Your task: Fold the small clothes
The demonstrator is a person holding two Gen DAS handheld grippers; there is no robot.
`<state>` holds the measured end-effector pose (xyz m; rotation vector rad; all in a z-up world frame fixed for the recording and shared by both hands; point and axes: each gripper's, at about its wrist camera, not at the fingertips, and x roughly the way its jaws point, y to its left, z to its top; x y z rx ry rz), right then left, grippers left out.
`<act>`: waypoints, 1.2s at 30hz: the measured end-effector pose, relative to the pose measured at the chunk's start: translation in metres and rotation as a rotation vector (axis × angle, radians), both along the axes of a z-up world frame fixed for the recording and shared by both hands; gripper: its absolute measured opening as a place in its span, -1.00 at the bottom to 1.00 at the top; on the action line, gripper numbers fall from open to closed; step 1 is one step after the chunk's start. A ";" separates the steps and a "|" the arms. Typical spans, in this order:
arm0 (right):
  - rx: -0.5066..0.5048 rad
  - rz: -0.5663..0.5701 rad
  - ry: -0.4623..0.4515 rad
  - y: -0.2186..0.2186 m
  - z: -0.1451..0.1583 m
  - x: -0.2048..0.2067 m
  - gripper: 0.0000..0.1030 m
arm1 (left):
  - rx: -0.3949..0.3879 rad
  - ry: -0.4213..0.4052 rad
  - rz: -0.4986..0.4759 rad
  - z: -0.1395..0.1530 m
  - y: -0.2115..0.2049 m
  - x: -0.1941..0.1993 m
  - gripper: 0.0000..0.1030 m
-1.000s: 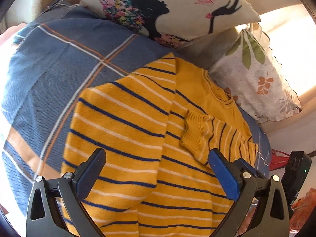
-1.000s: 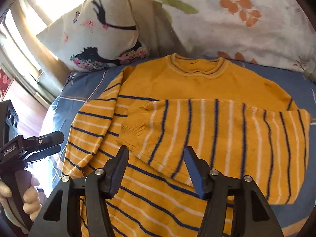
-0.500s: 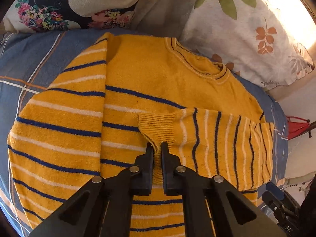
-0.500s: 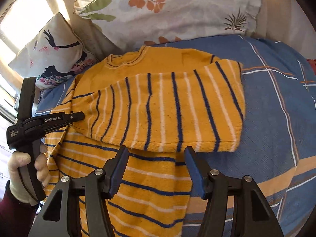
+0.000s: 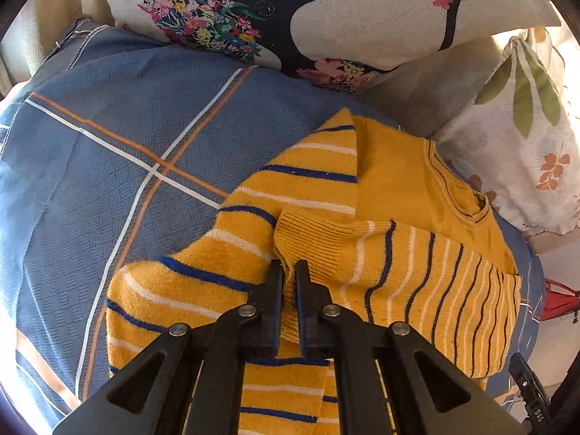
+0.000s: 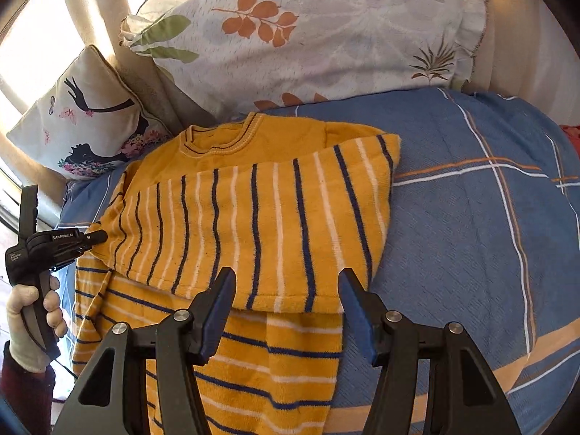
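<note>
Left hand-held gripper (image 5: 289,272): clenched on ribbed sleeve cuff (image 5: 308,243) of yellow striped sweater (image 6: 253,217).
Right hand-held gripper (image 6: 284,290): jaws apart, empty, above sweater on bed (image 6: 471,217).

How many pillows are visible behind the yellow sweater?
2. The pillow with a black silhouette and flowers lies behind the sweater toward the window side; the leaf-print pillow leans beside it. Others may be hidden outside view.
</note>
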<state>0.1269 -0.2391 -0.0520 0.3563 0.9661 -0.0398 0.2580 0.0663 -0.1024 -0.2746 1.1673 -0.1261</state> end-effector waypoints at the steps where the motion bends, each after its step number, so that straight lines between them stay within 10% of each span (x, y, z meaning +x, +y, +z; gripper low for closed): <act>1: -0.001 0.012 0.007 0.004 -0.004 0.007 0.23 | 0.011 -0.004 -0.001 -0.001 -0.003 0.001 -0.86; 8: -0.034 0.036 0.094 0.017 -0.032 0.036 0.23 | -0.055 -0.024 -0.010 0.012 0.010 -0.005 -0.73; 13: -0.061 0.079 0.033 0.037 -0.004 0.026 0.23 | -0.042 -0.112 0.068 0.041 0.069 -0.043 0.03; 19: 0.086 0.344 0.048 0.125 -0.001 0.027 0.23 | 0.040 -0.092 0.182 0.036 0.133 -0.090 0.07; 28: 0.237 0.595 0.156 0.242 -0.042 0.040 0.23 | -0.077 -0.058 0.176 0.020 0.172 -0.169 0.07; 32: 0.274 0.648 0.204 0.272 -0.045 0.051 -0.80 | -0.134 -0.086 0.109 0.025 0.167 -0.192 0.08; 36: 0.276 0.711 0.182 0.310 -0.025 0.074 -0.82 | -0.164 -0.109 0.101 0.025 0.172 -0.204 0.08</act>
